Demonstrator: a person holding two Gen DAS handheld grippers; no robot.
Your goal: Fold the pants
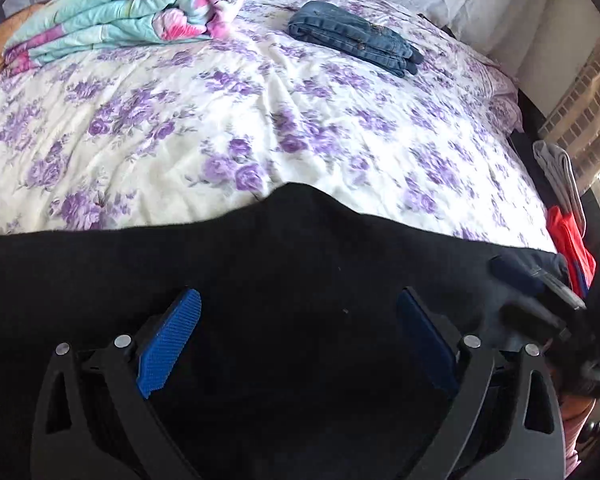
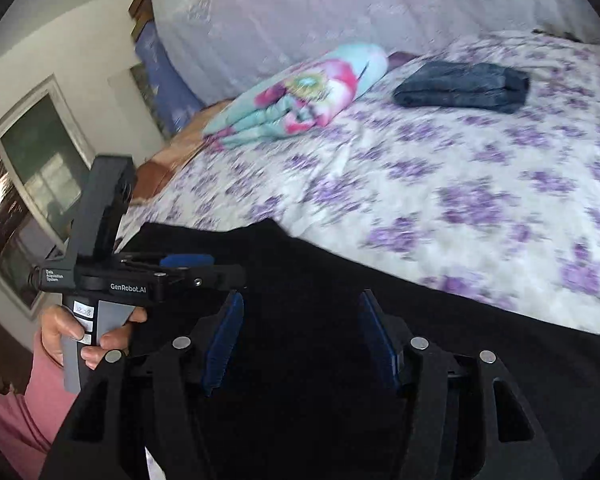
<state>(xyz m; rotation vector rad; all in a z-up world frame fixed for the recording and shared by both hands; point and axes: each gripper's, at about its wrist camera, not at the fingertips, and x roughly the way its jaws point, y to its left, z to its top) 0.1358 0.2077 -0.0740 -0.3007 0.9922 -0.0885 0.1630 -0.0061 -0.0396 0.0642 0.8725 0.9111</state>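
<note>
The black pants (image 1: 284,248) fill the lower half of both wrist views, spread flat on the near edge of the bed, their far edge rising to a small peak at mid-frame. Our left gripper (image 1: 298,336) hangs over the dark cloth with its blue pads spread wide and nothing between them. Our right gripper (image 2: 300,340) is likewise parted over the fabric, gripping nothing; it also shows blurred at the lower right of the left view.

We judge that we are placing both grippers for a fold. To do it well, we should bring each pair of pads down on one edge of the cloth, take only the layers we mean to lift, raise both sides evenly, and lay the fold flat so no wrinkle gets trapped. Black on black hides the seams, so we should find the edge against the pale sheet.

The sheet (image 1: 260,128) is white with purple flowers, a little rumpled. Folded jeans (image 1: 356,38) lie at upper centre, a rolled floral blanket (image 1: 140,8) at upper left. In the right view, a window (image 2: 32,176) shows at left, with a hand (image 2: 84,332) holding the other handle.
</note>
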